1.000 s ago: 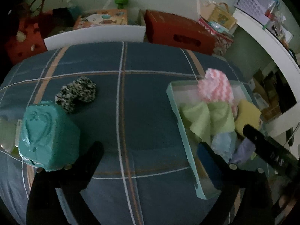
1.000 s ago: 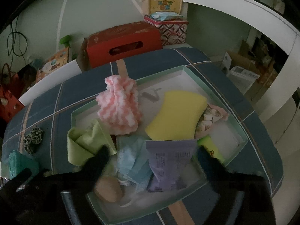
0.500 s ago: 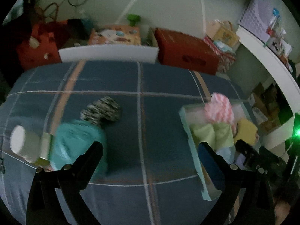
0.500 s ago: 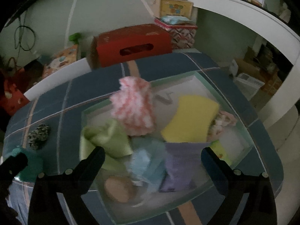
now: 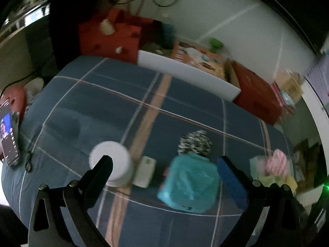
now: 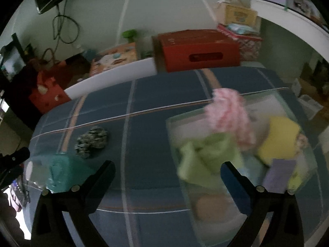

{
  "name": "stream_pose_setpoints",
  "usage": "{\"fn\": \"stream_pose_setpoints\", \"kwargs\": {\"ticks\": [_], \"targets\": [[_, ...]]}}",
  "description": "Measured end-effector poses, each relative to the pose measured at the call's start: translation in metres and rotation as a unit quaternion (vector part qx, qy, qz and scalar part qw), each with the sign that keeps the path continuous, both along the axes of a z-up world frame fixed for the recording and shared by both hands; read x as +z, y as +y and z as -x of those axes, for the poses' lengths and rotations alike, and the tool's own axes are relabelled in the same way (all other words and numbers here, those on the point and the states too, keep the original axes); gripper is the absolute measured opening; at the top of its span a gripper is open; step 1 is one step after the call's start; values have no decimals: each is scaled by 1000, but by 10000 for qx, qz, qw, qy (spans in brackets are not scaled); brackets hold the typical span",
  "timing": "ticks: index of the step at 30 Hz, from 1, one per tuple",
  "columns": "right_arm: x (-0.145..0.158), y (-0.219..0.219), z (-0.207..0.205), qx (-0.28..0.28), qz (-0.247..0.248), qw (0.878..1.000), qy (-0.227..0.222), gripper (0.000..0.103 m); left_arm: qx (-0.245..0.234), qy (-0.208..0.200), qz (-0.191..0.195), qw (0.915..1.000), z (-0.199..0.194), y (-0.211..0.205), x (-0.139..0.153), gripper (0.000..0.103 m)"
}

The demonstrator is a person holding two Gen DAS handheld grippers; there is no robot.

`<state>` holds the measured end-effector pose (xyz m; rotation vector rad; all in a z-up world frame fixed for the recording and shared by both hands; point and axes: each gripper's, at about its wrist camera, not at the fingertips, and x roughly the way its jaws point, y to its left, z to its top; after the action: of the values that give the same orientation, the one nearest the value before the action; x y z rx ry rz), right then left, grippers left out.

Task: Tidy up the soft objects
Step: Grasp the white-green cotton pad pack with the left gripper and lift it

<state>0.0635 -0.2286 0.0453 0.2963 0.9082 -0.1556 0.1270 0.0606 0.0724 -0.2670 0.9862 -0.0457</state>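
Observation:
A pale green tray [image 6: 226, 222] on the right of the blue plaid table holds a pink-white striped cloth [image 6: 228, 111], green cloths [image 6: 205, 156], a yellow sponge [image 6: 281, 138], a lilac packet [image 6: 277, 173] and a tan round item [image 6: 211, 205]. A black-and-white scrunchie [image 5: 194, 144] lies on the cloth, also in the right wrist view [image 6: 91, 141]. A teal box [image 5: 189, 185] sits just before it, between my fingers. My left gripper [image 5: 164, 175] is open and empty above the teal box. My right gripper [image 6: 167, 177] is open and empty over the tray's left edge.
A white cup [image 5: 111, 164] and a small white block [image 5: 145, 170] stand left of the teal box. A phone [image 5: 8, 133] lies at the table's left edge. Red boxes [image 6: 197, 49] and a white board [image 5: 185, 74] line the far edge.
Both views have swung left and are blurred. My left gripper moved from the tray side over to the teal box and cup. My right gripper drew back left off the tray's middle.

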Motion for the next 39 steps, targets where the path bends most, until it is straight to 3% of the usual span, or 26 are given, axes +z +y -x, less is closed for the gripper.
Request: {"fn": "stream_pose_setpoints", "kwargs": {"ticks": [8, 14, 23, 27, 30, 33, 39], "targets": [[-6, 37, -16, 315, -113, 9994, 61, 103, 45, 154, 226, 9996, 2, 13, -6, 101], [-8, 37, -19, 346, -112, 9993, 92, 103, -50, 305, 422, 9986, 6, 12, -17, 101], [-8, 32, -18, 255, -84, 9996, 110, 103, -94, 196, 603, 9979, 23, 19, -21, 100], [-9, 34, -18, 298, -68, 9995, 109, 103, -184, 298, 1079, 9935, 25, 23, -26, 90], [-9, 35, -18, 329, -33, 9994, 112, 103, -128, 315, 933, 9951, 23, 21, -30, 88], [-11, 33, -18, 333, -33, 9993, 135, 103, -68, 488, 1092, 9928, 19, 23, -41, 62], [-14, 26, -18, 278, -47, 9994, 175, 103, 121, 661, 1155, 9910, 14, 25, -56, 60]]}}
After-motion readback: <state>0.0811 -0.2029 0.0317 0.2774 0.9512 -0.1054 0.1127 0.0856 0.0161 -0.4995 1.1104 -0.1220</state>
